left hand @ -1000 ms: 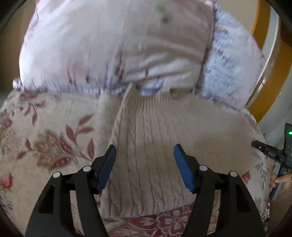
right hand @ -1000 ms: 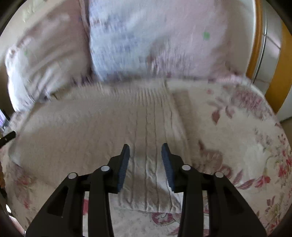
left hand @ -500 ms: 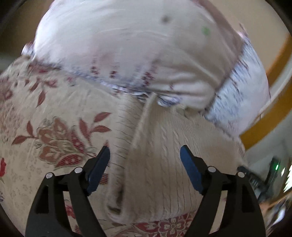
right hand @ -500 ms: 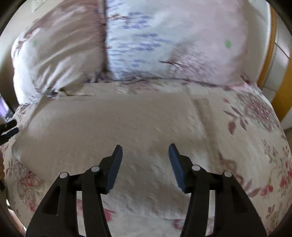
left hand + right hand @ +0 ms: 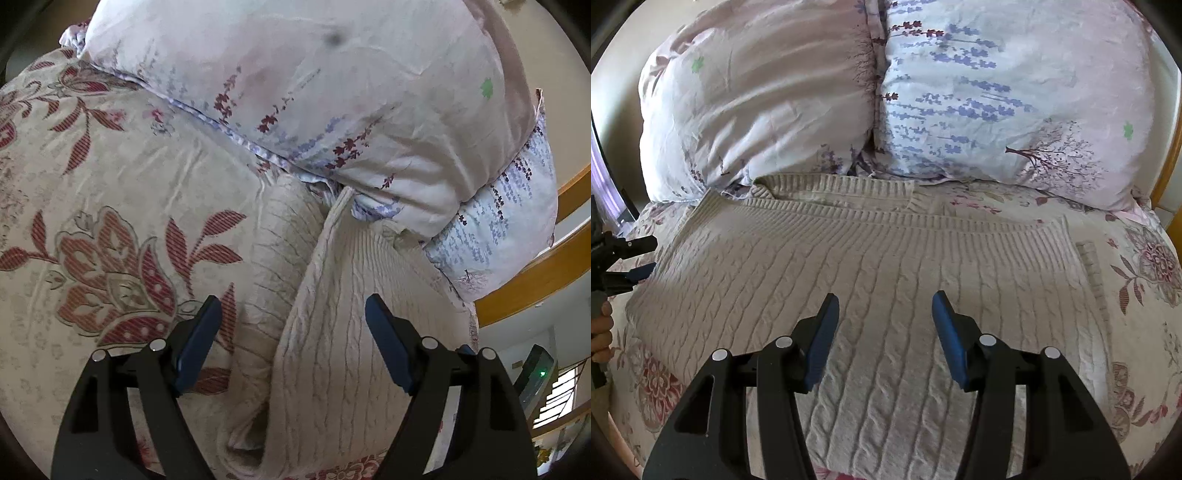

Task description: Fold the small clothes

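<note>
A cream cable-knit sweater [image 5: 871,273] is lying spread flat on a floral bedspread [image 5: 1145,280], filling the middle of the right wrist view, with its ribbed neckline sitting at about twelve o'clock, just below the pillows. In the left wrist view the same sweater [image 5: 332,332] is running from six o'clock up toward the centre, and one side of it is lying folded over so that a long edge is standing up as a ridge with a sleeve bunching beside it toward nine o'clock. The right gripper [image 5: 884,325] is hovering over the body of the sweater with its blue-padded jaws standing apart, released, with nothing pinched between them. The left gripper [image 5: 293,339] is hanging above the folded edge, its jaws spread wide and empty, the knit showing below the gap without the pads pressing on it. In the right wrist view the left gripper [image 5: 635,275] is showing at nine o'clock beside the sweater's edge, and a hand [image 5: 601,334] is gripping its handle at the frame's rim. A pale pink pillow [image 5: 757,99] and a lavender-printed pillow [image 5: 1008,96] are leaning side by side at twelve o'clock, touching each other. A wooden bed frame [image 5: 535,280] is curving past at three o'clock in the left wrist view.
</note>
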Demonstrator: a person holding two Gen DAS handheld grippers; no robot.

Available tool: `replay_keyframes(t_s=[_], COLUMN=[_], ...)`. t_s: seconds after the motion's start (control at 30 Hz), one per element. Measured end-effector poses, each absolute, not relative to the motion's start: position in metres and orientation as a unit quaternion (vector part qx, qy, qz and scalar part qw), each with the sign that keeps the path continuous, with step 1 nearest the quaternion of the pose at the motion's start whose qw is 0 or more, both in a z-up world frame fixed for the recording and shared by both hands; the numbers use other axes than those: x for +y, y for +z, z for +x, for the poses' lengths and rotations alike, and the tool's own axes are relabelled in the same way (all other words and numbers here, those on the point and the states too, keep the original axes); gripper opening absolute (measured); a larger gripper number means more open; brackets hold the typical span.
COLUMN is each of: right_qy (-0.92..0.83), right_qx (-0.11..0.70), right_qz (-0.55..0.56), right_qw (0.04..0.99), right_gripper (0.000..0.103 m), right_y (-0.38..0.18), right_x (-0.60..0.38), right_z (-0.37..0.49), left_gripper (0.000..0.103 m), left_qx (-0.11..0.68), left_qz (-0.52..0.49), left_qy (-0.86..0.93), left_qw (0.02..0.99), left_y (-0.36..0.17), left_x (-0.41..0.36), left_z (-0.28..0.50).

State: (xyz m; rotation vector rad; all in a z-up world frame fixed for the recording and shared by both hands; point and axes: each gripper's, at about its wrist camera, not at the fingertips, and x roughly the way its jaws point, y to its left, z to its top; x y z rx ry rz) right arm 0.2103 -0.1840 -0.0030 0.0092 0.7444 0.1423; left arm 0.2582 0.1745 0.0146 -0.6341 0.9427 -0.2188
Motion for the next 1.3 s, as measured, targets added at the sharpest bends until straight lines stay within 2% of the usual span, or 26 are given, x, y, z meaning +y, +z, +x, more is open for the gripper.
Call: replay_keyframes(t_s=[0.37, 0.53, 0.63, 0.67, 0.73, 1.0, 1.3], right_qy=[0.059, 0.062, 0.063, 0.064, 0.065, 0.067, 0.074], right_qx=[0.376, 0.371, 0.37, 0.37, 0.369, 0.369, 0.368], right_qz=[0.002, -0.005, -0.007, -0.007, -0.007, -0.016, -0.03], right_qw=[0.925, 0.926, 0.927, 0.927, 0.927, 0.927, 0.927], right_gripper=[0.057, 0.058, 0.059, 0.059, 0.059, 0.059, 0.06], right_y=[-0.014, -0.014, -0.015, -0.015, -0.015, -0.014, -0.014], right_x=[-0.186, -0.185, -0.185, -0.185, -0.185, -0.185, -0.187], right_z=[0.218, 0.218, 0.218, 0.218, 0.217, 0.219, 0.219], left_gripper=[0.078, 0.057, 0.048, 0.043, 0.024, 0.018, 0.016], left_qx=[0.44, 0.446, 0.449, 0.45, 0.449, 0.404, 0.353], left_qz=[-0.334, -0.355, -0.368, -0.373, -0.376, -0.355, -0.324], left_qy=[-0.124, -0.132, -0.134, -0.136, -0.14, -0.184, -0.266], left_qw=[0.824, 0.811, 0.803, 0.8, 0.798, 0.823, 0.836], left_y=[0.011, 0.006, 0.004, 0.003, 0.005, 0.049, 0.103], left_x=[0.162, 0.157, 0.159, 0.159, 0.158, 0.133, 0.064], left_z=[0.271, 0.274, 0.275, 0.275, 0.276, 0.273, 0.27])
